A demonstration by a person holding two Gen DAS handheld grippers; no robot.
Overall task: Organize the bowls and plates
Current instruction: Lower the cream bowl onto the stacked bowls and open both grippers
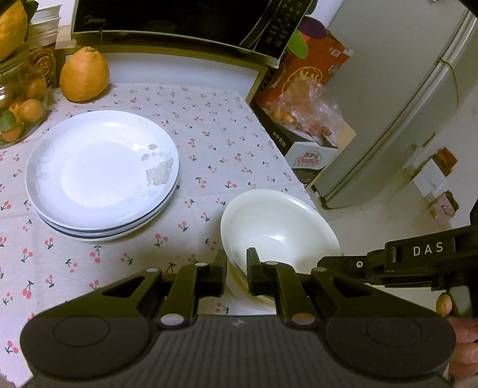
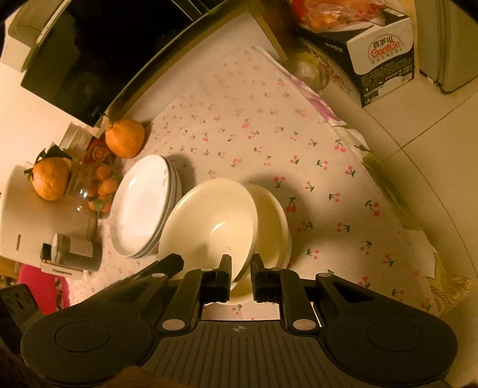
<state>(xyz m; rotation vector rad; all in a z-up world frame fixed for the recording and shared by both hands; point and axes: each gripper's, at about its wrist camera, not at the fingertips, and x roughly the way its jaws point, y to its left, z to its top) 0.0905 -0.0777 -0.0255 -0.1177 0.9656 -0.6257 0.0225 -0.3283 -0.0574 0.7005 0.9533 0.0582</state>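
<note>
A white bowl (image 1: 277,221) (image 2: 209,218) is tilted over a second white bowl (image 2: 274,221) on the cherry-print tablecloth (image 1: 209,125). My left gripper (image 1: 236,253) is shut on the tilted bowl's near rim. My right gripper (image 2: 241,259) is shut on the same bowl's rim; in the left wrist view its tip (image 1: 321,265) meets the rim's right side. In the right wrist view the left gripper (image 2: 176,258) reaches the rim from the lower left. A stack of white plates (image 1: 101,173) (image 2: 140,206) lies to the left, apart from the bowls.
A large orange citrus (image 1: 83,74) and a glass bowl of small oranges (image 1: 18,119) stand behind the plates, below a microwave (image 1: 164,18). A white kettle (image 2: 24,215) and a small jar (image 2: 74,253) sit left. Boxes (image 1: 304,149) and a fridge (image 1: 403,104) lie past the table's right edge.
</note>
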